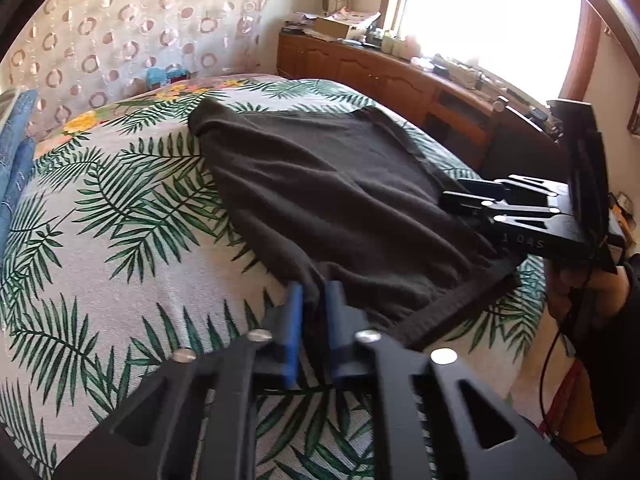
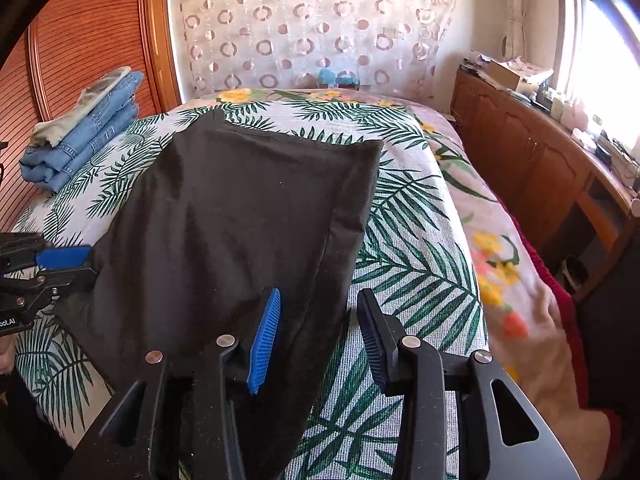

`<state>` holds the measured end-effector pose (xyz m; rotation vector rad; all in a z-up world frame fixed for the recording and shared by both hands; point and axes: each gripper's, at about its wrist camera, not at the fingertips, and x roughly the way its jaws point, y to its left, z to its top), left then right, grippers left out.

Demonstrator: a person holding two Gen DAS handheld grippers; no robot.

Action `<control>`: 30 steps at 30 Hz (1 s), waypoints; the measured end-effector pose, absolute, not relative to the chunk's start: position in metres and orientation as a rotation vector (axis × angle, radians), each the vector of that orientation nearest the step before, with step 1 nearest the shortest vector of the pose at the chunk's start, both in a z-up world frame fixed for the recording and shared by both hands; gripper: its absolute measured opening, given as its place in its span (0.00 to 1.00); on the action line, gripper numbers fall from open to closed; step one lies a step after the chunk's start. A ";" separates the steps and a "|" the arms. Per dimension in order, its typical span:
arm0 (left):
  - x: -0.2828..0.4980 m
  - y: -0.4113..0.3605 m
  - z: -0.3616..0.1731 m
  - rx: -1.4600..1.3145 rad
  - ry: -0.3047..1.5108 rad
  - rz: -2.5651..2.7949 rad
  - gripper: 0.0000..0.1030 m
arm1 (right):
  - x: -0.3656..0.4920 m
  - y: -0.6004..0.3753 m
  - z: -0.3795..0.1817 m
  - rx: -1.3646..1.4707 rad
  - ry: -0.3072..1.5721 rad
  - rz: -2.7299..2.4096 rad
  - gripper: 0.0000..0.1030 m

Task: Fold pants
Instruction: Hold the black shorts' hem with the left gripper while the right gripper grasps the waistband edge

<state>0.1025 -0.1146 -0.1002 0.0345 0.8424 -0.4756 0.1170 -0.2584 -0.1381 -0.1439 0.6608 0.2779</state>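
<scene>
A bright window (image 1: 480, 12) lights a cluttered wooden sideboard (image 2: 532, 152), a circle-patterned curtain (image 2: 312, 28) and a palm-print bed (image 2: 420, 248).

The left black two-finger gripper (image 1: 311, 292) has its blue-padded jaws nearly closed, pinching cloth, while the right black gripper (image 2: 318, 300), at its three o'clock, gapes wide.

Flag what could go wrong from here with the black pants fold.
1. The left claw pinches only a small bunch at the edge of the black pants; the cloth could slip out if pulled.
2. The right claw is open, one finger over the pants and one over the palm-leaf bedspread; closing might grab the bedspread too.
3. With only one side gripped, a lift would likely skew the fold.
</scene>
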 end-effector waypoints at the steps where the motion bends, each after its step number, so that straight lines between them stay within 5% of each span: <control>1: 0.100 -0.113 -0.097 0.030 0.827 -0.475 0.07 | 0.117 -0.259 -0.138 -0.141 0.661 0.278 0.40; 15: 0.092 -0.089 -0.091 -0.004 0.826 -0.426 0.07 | 0.082 -0.276 -0.125 -0.057 0.652 0.337 0.40; 20: 0.086 -0.084 -0.091 -0.004 0.823 -0.417 0.48 | 0.066 -0.281 -0.130 -0.045 0.671 0.356 0.40; 22: 0.082 -0.081 -0.091 -0.009 0.824 -0.419 0.55 | 0.063 -0.281 -0.132 -0.040 0.682 0.367 0.40; 29: 0.072 -0.079 -0.088 -0.007 0.803 -0.413 0.58 | 0.055 -0.282 -0.133 -0.023 0.705 0.375 0.39; 30: 0.070 -0.080 -0.089 -0.006 0.802 -0.415 0.58 | 0.055 -0.282 -0.134 -0.018 0.712 0.382 0.33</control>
